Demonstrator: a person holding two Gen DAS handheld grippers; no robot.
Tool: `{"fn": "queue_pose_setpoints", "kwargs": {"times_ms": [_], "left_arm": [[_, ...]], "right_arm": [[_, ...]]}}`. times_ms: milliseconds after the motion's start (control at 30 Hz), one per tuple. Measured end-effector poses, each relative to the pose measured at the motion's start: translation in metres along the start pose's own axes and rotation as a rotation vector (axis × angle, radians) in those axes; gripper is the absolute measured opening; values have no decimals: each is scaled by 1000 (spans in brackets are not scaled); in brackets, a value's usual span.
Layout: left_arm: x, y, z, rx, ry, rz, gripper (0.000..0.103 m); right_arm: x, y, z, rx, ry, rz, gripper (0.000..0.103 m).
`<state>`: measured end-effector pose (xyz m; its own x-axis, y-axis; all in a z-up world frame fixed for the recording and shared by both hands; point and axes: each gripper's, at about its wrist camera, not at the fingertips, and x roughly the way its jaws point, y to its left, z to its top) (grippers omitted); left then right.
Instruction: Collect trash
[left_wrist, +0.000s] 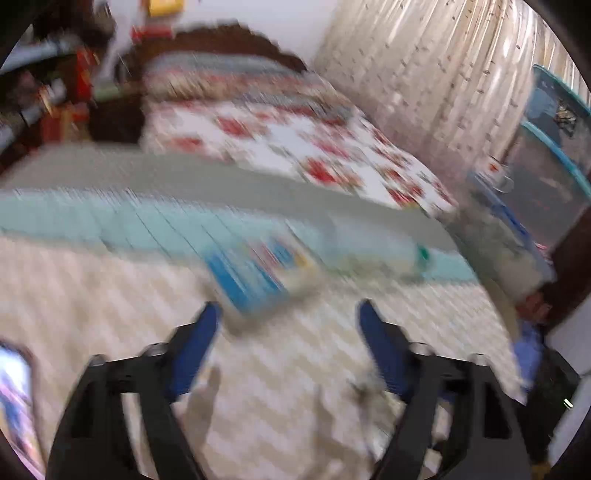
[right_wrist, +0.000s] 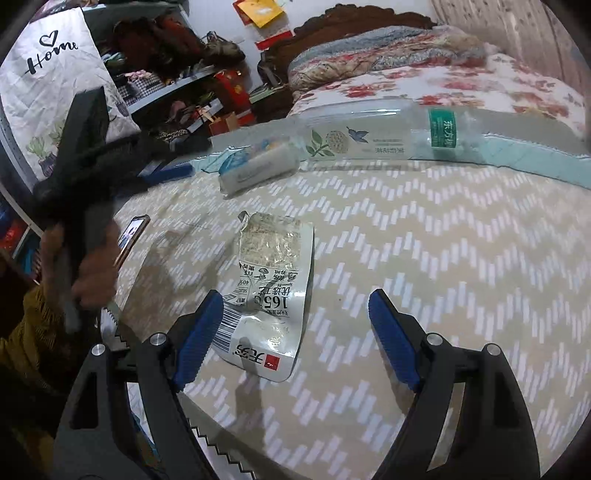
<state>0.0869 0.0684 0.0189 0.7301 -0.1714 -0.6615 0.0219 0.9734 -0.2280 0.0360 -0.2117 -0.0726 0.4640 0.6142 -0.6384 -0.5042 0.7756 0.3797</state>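
Three pieces of trash lie ahead of me on the cream zigzag-patterned cloth (right_wrist: 424, 258), and the flattened silver-and-white foil snack pouch (right_wrist: 271, 295) is nearest my right gripper (right_wrist: 295, 314). Its jaws stand wide and empty, the pouch's long axis running away from me, its lower corner beside the left blue pad. My left gripper (left_wrist: 288, 314), also wide and empty, faces the small blue-and-white packet (left_wrist: 255, 269) before the clear plastic bottle (left_wrist: 373, 251).

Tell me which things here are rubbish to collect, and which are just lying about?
Rubbish to collect:
- flattened silver pouch
- empty plastic bottle
- small blue-and-white packet

Just lying about:
- phone
- zigzag tablecloth
- bed
- "Home" bag
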Motion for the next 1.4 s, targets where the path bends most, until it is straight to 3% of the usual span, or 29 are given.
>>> {"fn": "queue_pose_setpoints", "kwargs": {"times_ms": [33,133,200,333,400,433,500,567,833,1033,1133,1267,1400], "left_arm": [[5,1,10,51,-28,57,94],[30,-5,23,230,12,100,94],[46,-10,23,328,51,90,94],[73,-10,18,386,133,17,94],[83,-8,14,384,160,19,94],[88,-7,10,387,168,30,92],[91,-5,2,398,173,81,76],[85,-9,-4,412,167,106,70],[25,-7,-37,335,177,66,68],[-21,-10,-65,191,208,-171,68],[-24,-25,-80,186,241,-230,68],[-15,-29,-90,153,283,-234,68],[-16,-29,-92,140,268,-211,68]], "right_arm": [[1,3,-1,-13,4,-12,82],[5,12,-2,-44,29,-17,82],[12,17,1,-58,43,-19,84],[22,26,2,-97,63,-36,86],[25,31,3,-119,68,-55,86],[26,32,3,-126,70,-59,86],[28,34,3,-137,72,-69,86],[26,35,1,-136,75,-59,86],[3,1,-6,54,57,74,84],[-4,-34,-8,260,43,190,70],[3,-50,-1,353,57,227,59],[14,-55,12,387,80,215,49],[23,-54,17,403,100,238,46]]}}
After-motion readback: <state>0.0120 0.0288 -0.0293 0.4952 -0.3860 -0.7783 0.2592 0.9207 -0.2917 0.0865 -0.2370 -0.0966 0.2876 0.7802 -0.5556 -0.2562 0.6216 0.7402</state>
